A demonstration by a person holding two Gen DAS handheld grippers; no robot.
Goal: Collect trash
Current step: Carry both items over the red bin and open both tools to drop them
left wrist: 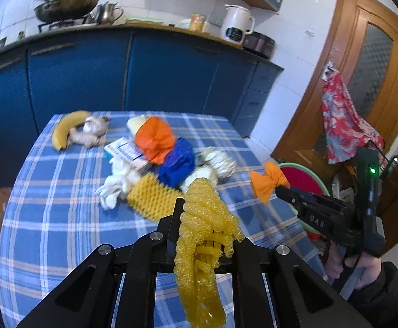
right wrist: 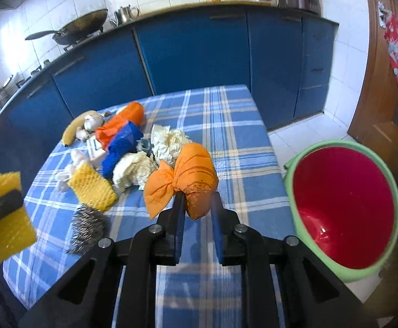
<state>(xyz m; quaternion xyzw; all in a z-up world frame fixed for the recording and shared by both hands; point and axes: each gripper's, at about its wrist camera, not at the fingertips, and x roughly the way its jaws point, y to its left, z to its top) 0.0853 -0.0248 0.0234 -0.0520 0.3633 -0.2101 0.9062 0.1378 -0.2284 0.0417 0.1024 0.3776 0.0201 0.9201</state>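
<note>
My left gripper (left wrist: 201, 218) is shut on a yellow foam fruit net (left wrist: 204, 235) and holds it above the near part of the blue plaid table (left wrist: 62, 218). It also shows at the left of the right wrist view (right wrist: 5, 213). My right gripper (right wrist: 197, 202) is shut on an orange knotted wrapper (right wrist: 188, 177), held above the table's right side, left of a red bin with a green rim (right wrist: 344, 205). The wrapper also shows in the left wrist view (left wrist: 267, 181). A trash pile lies mid-table: another yellow net (right wrist: 92, 187), crumpled white paper (right wrist: 136, 169), blue wrapper (right wrist: 121, 145), orange wrapper (right wrist: 122, 123).
A banana (left wrist: 65, 129), ginger and garlic (left wrist: 95, 127) lie at the table's far left. A steel scourer (right wrist: 87, 227) lies near the front. Blue cabinets (left wrist: 144, 73) stand behind the table, with a wok and kettle on the counter. A wooden door (left wrist: 363, 68) is to the right.
</note>
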